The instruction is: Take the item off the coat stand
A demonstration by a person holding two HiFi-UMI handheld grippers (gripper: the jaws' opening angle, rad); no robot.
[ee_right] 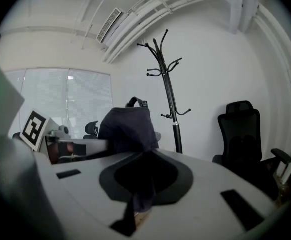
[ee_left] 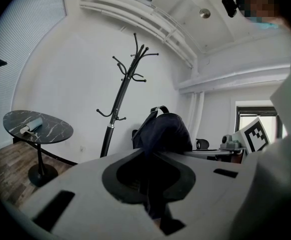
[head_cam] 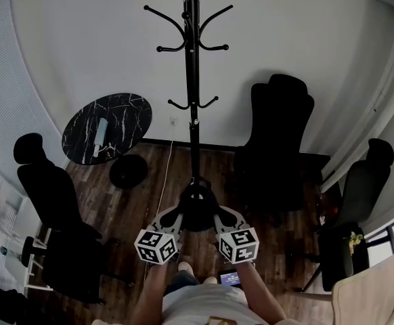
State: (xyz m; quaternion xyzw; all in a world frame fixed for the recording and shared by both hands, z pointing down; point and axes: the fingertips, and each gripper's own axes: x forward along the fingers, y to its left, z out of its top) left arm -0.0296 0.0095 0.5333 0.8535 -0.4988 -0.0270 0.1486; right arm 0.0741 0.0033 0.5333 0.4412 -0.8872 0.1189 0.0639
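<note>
Head view has the dark bag (head_cam: pixel 197 205) hanging low in front of me, between my two tongs and clear of the coat stand (head_cam: pixel 193 80), whose hooks all stand bare, so I judge the bag is already off it. My left gripper (head_cam: pixel 175 217) has its jaws drawn together on a fold of the bag's dark cloth, and the left gripper view shows that cloth running down through the notch between them. My right gripper (head_cam: pixel 219 218) is pinched shut on a fold from the other side in the same way. The bag looks soft and floppy to me: the body bulges up over the jaws and gives where they bite. I would guess it is light to middling in weight, not fragile, and not slippery, though a thin pinch of fabric could creep out under load. The safer hold, I think, is the carry loop (ee_left: pixel 159 109) on top, or a strap or seam, since those are made to bear the weight. With a hold on either side it should hang level, but it would sag and swing if one side let go. I can read no brand or label on the bag. The only print in sight is the square black-and-white patterns on my grippers' cubes, which are no words. A small lit screen (head_cam: pixel 229 277) near my body is too small to read.
</note>
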